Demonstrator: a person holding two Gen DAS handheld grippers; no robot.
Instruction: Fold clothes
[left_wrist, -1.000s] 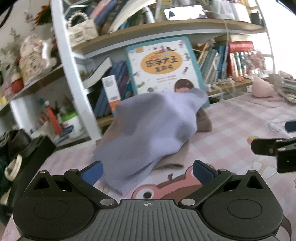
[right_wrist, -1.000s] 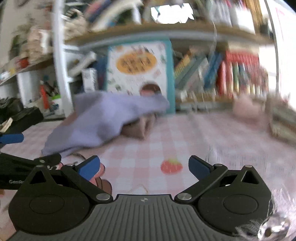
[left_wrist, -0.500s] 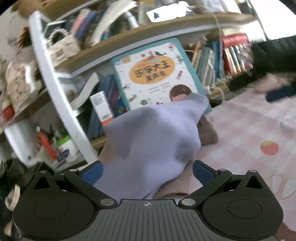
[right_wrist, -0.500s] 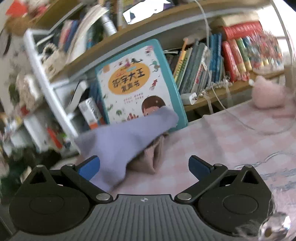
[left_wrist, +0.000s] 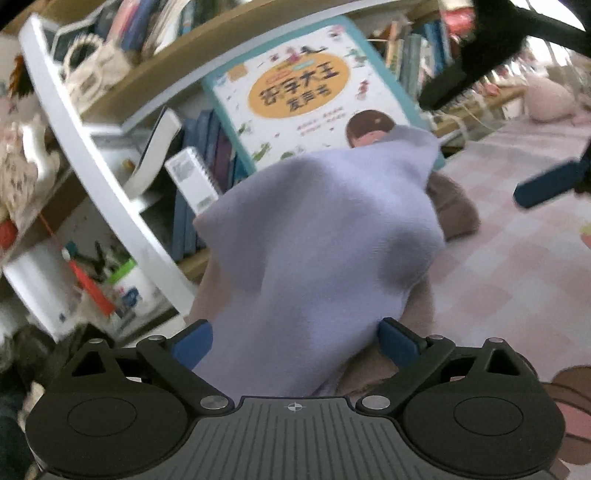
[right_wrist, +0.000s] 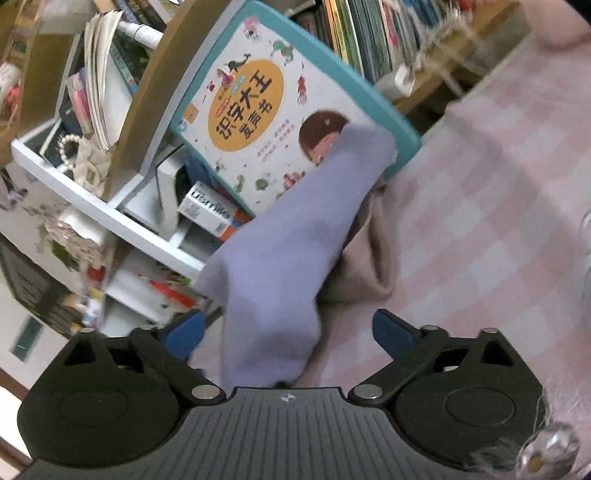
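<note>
— Where is the cloth?

— The lilac cloth (left_wrist: 317, 236) lies heaped over a brown garment (left_wrist: 452, 206) on the pink checked worktop (left_wrist: 517, 266), its top against a picture book (left_wrist: 306, 96).

— And your jaws?

— My left gripper (left_wrist: 295, 341) and right gripper (right_wrist: 288, 332) both stand wide open, the cloth's near edge between their tips, gripping nothing.

A large teal-edged picture book (right_wrist: 280, 107) leans against a crowded bookshelf (left_wrist: 122, 96), above what looks like pink-checked bedding (right_wrist: 498, 192)
</note>
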